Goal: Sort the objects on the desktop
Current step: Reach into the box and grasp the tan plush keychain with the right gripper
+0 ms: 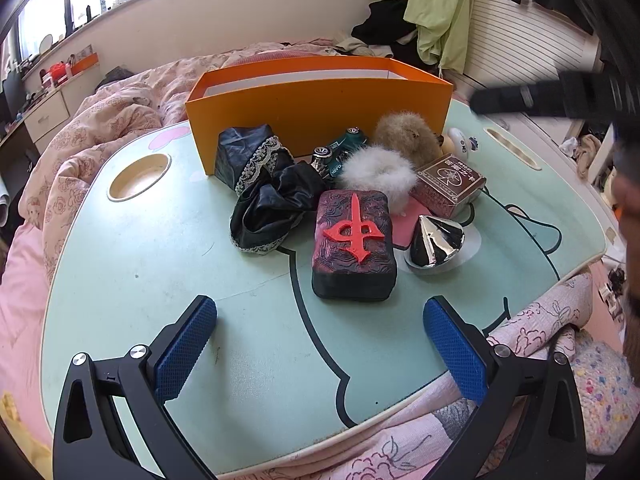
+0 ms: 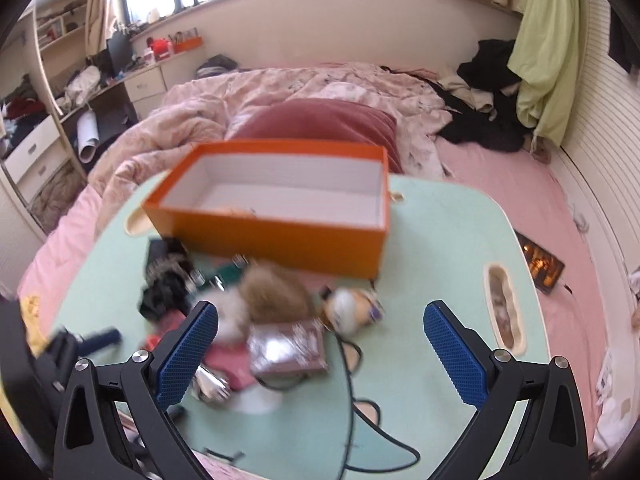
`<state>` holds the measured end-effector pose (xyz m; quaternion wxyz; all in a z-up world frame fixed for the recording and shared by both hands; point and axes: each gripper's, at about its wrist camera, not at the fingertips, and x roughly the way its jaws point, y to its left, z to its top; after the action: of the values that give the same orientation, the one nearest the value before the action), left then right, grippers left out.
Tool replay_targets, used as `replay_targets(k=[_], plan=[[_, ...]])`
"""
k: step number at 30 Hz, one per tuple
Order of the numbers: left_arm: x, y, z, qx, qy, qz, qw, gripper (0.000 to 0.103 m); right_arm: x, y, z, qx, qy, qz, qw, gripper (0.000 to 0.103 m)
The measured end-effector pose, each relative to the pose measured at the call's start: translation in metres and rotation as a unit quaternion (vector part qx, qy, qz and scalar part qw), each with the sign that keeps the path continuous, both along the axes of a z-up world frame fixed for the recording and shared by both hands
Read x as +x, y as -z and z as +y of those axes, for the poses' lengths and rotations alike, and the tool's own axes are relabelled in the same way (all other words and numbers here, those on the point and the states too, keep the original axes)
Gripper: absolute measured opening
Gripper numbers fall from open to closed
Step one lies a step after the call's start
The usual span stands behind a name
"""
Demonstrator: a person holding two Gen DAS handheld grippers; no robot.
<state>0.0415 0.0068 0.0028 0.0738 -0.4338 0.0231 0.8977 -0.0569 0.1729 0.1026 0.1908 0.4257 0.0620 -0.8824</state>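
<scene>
Heaped mid-counter just before the orange box (image 1: 320,116): dark mahjong-tile block (image 1: 354,244) nearest the near edge, chrome cone (image 1: 434,242) beside it, black lace cloth (image 1: 268,196), white fluff (image 1: 378,174), brown fluff (image 1: 406,134), maroon card box (image 1: 450,184). Box open-topped, toward the far edge of the counter (image 1: 160,280). Left gripper (image 1: 320,346) low over the near edge, jaws spread wide, holding nothing. Right gripper (image 2: 320,354) above the blurred heap, jaws likewise wide and bare.
</scene>
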Motion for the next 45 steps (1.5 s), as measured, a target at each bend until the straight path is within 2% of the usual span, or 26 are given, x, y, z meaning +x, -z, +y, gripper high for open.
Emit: replay_targets(k=[3, 6, 11, 16, 24, 29, 33, 34, 38, 45], plan=[[0.000, 0.000, 0.000, 0.000, 0.000, 0.000, 1.0000, 0.103, -0.026, -0.014, -0.021, -0.001, 0.001, -0.044, 0.999, 0.103], [0.000, 0.000, 0.000, 0.000, 0.000, 0.000, 1.0000, 0.103, -0.046, -0.023, -0.044, 0.011, 0.002, -0.044, 0.999, 0.103], [0.001, 0.000, 0.001, 0.001, 0.000, 0.002, 1.0000, 0.103, -0.065, -0.010, -0.072, 0.012, -0.002, -0.088, 0.996, 0.102], [0.001, -0.001, 0.002, 0.002, 0.000, 0.003, 1.0000, 0.103, -0.066, -0.004, -0.086, 0.034, -0.005, -0.085, 0.996, 0.102], [0.001, -0.001, 0.001, 0.002, -0.001, 0.003, 1.0000, 0.103, -0.067, 0.001, -0.087, 0.032, -0.010, -0.096, 0.995, 0.102], [0.001, -0.001, 0.001, 0.002, -0.001, 0.003, 1.0000, 0.103, -0.071, -0.007, -0.090, 0.020, -0.025, -0.102, 0.994, 0.101], [0.001, -0.001, 0.001, 0.002, -0.001, 0.003, 1.0000, 0.103, -0.097, -0.017, -0.093, -0.058, -0.048, -0.161, 0.984, 0.101], [0.001, -0.001, 0.001, 0.002, -0.001, 0.004, 1.0000, 0.103, -0.105, -0.015, -0.096, -0.062, -0.050, -0.175, 0.981, 0.101], [0.001, -0.001, 0.001, 0.002, -0.001, 0.005, 1.0000, 0.103, -0.131, 0.011, -0.109, -0.028, -0.031, -0.220, 0.975, 0.101], [0.001, -0.002, 0.002, 0.002, -0.002, 0.005, 1.0000, 0.103, -0.146, 0.059, -0.127, -0.011, -0.037, -0.307, 0.951, 0.088]])
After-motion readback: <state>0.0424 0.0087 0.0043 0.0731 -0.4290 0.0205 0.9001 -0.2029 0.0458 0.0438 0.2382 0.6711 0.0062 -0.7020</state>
